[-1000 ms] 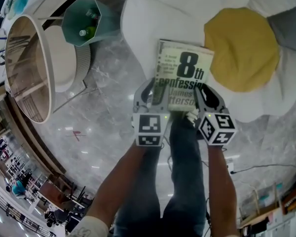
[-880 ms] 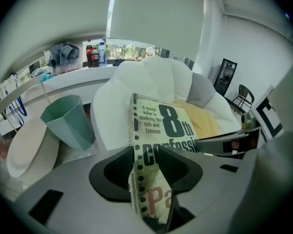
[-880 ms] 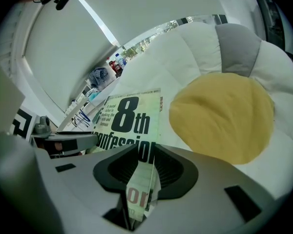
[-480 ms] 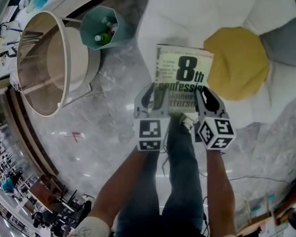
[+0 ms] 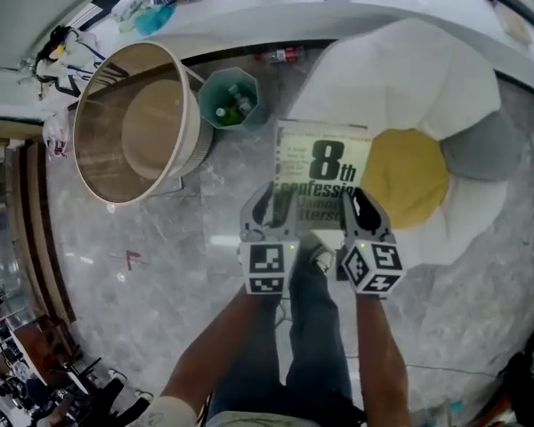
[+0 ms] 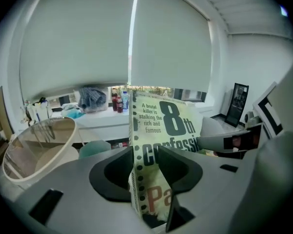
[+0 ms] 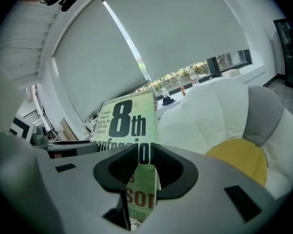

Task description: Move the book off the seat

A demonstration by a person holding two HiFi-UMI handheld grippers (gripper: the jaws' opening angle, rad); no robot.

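Observation:
A pale green paperback book [image 5: 324, 164] with a big black "8th" on its cover hangs in the air, held by both grippers at its near edge. My left gripper [image 5: 274, 210] is shut on the book's left near corner [image 6: 145, 179]. My right gripper [image 5: 354, 208] is shut on its right near corner [image 7: 145, 179]. The book floats in front of the white flower-shaped seat [image 5: 400, 69] with its yellow centre cushion [image 5: 408, 178]. The cover tilts up toward the window in both gripper views.
A round side table with a cream rim [image 5: 135, 123] stands to the left on the marble floor. A teal bin holding bottles [image 5: 231, 101] sits between the side table and the seat. A grey cushion [image 5: 481, 146] lies on the seat's right. A windowsill with bottles and clothes [image 6: 95, 101] runs behind.
The book, held in both grippers, has come away from the seat, and the seat, bin and round table now sit further off and lower in the head view.

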